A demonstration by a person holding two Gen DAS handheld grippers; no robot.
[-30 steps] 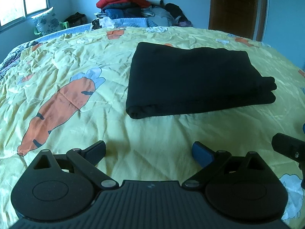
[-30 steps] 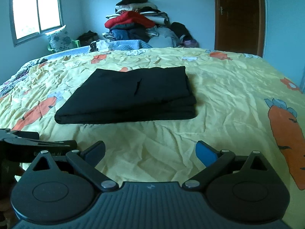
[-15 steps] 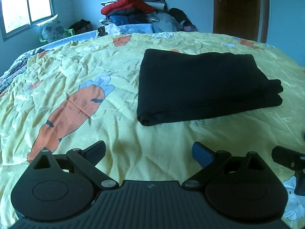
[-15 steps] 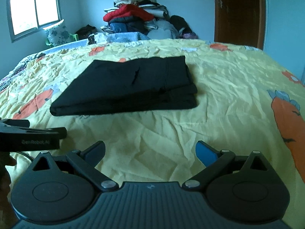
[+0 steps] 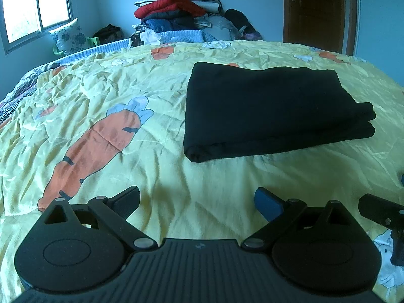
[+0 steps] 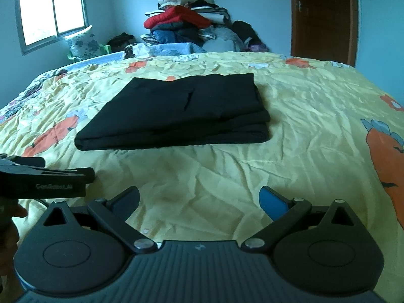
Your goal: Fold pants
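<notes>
- Left hand-held gripper [image 5: 197,199]: jaws spread wide, nothing held; kept short of the pants [image 5: 267,108], well apart.
- Pants: laid as a flat black stack on the bed [image 5: 101,88]; folding judged complete.
- Right hand-held gripper [image 6: 199,200]: likewise wide and empty, on the near side of the pants.

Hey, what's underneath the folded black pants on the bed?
The folded black pants lie directly on the yellow carrot-print bedspread. Whatever sits beneath them is covered.

Bed [image 5: 164,166] covered in yellow carrot-print sheet; far ahead, clothes pile [image 5: 181,15] heaped against blue wall; window [image 6: 51,7] upper left, door [image 6: 323,17] upper right.
</notes>
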